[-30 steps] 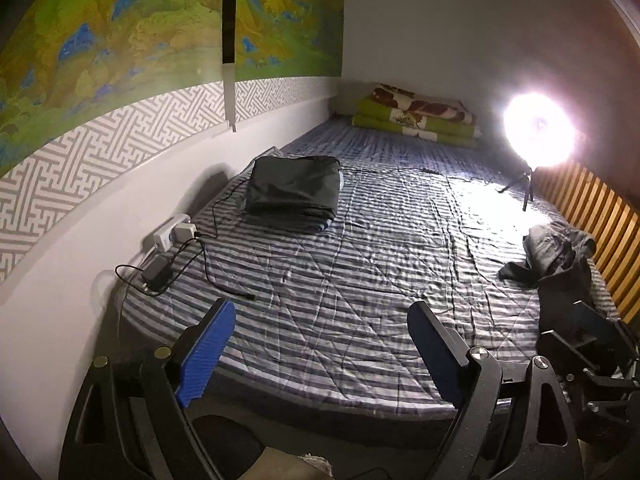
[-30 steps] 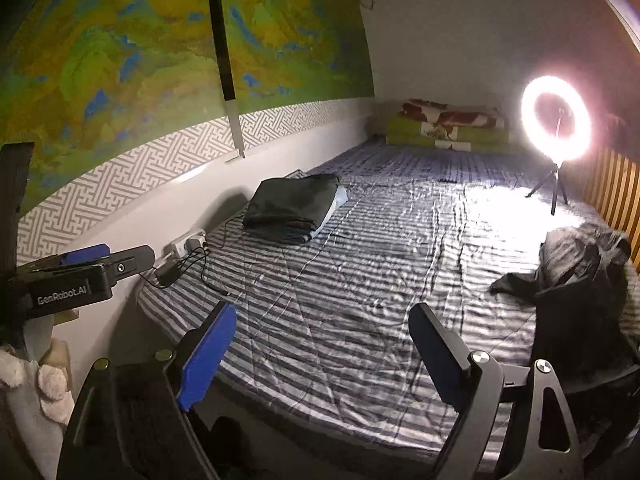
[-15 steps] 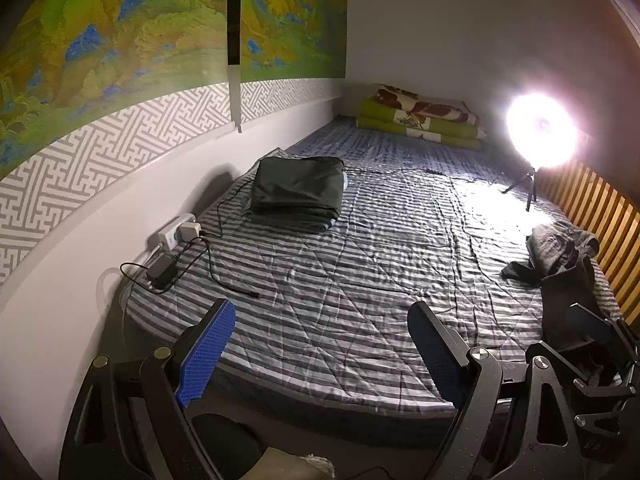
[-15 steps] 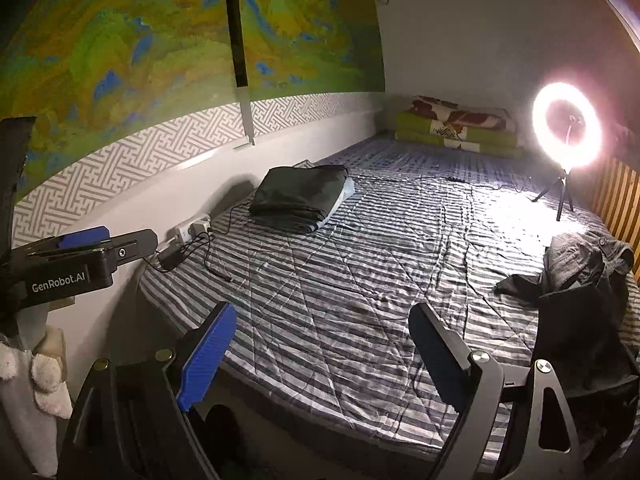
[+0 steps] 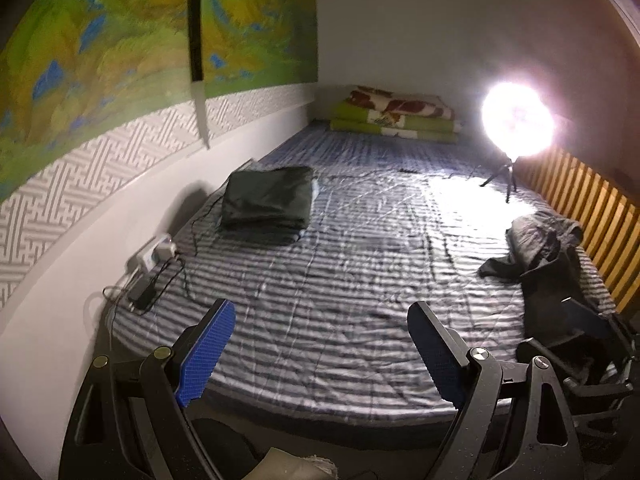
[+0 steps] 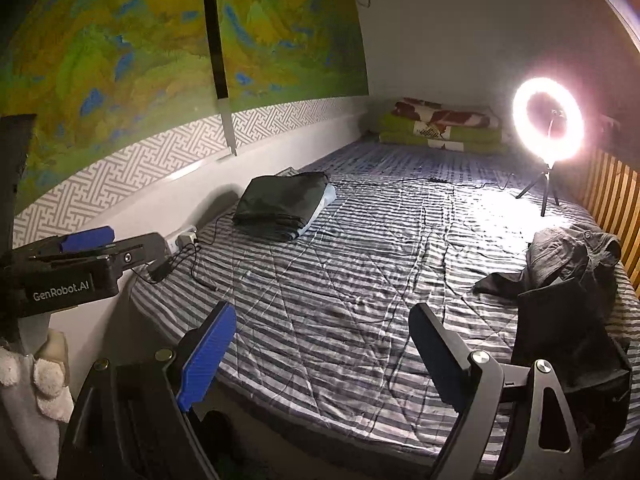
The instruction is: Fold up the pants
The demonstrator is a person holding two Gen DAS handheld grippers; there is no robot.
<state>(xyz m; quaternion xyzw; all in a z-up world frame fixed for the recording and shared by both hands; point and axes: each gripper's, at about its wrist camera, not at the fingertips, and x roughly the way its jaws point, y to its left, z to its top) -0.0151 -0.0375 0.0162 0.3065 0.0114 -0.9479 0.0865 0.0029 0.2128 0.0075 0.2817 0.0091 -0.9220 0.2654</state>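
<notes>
Two grippers off the near edge of the striped bed [image 5: 340, 280], both empty. Left gripper [image 5: 320, 344]: jaws wide, nothing between. Right gripper [image 6: 320, 344]: jaws wide too. Dark pants [image 6: 568, 276] crumpled in a heap at bed's right side, by the wooden slats [image 6: 612, 196]. Folded dark pile [image 5: 268, 204] near left wall. Ring light [image 6: 547, 120] lit beyond the pants

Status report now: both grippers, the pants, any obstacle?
Left gripper and right gripper open, empty. Pants crumpled on bed's right side, untouched. Nothing blocking.
</notes>
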